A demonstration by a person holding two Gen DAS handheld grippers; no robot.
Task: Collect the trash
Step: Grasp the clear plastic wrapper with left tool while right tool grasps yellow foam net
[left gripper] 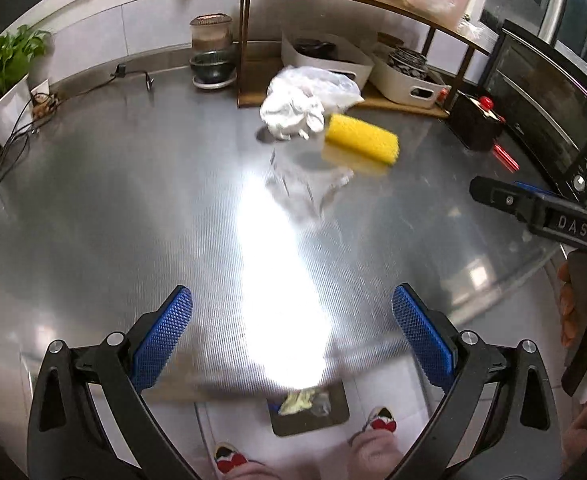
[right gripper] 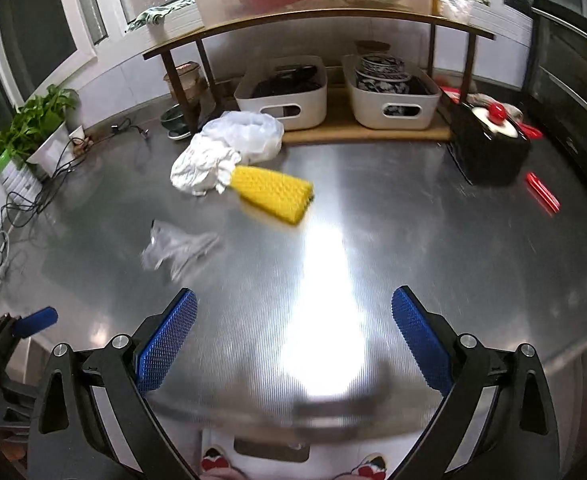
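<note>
A crumpled white paper wad lies on the steel counter against a thin white plastic bag. A clear crumpled plastic wrapper lies nearer me. A yellow sponge rests beside the wad. My left gripper is open and empty over the counter's near edge. My right gripper is open and empty, to the right of the left one. A bin opening below the counter edge holds some trash.
A wooden shelf at the back holds two white baskets. A black box with a red knob and a red item sit right. An oven stands far right. A plant and cables are left.
</note>
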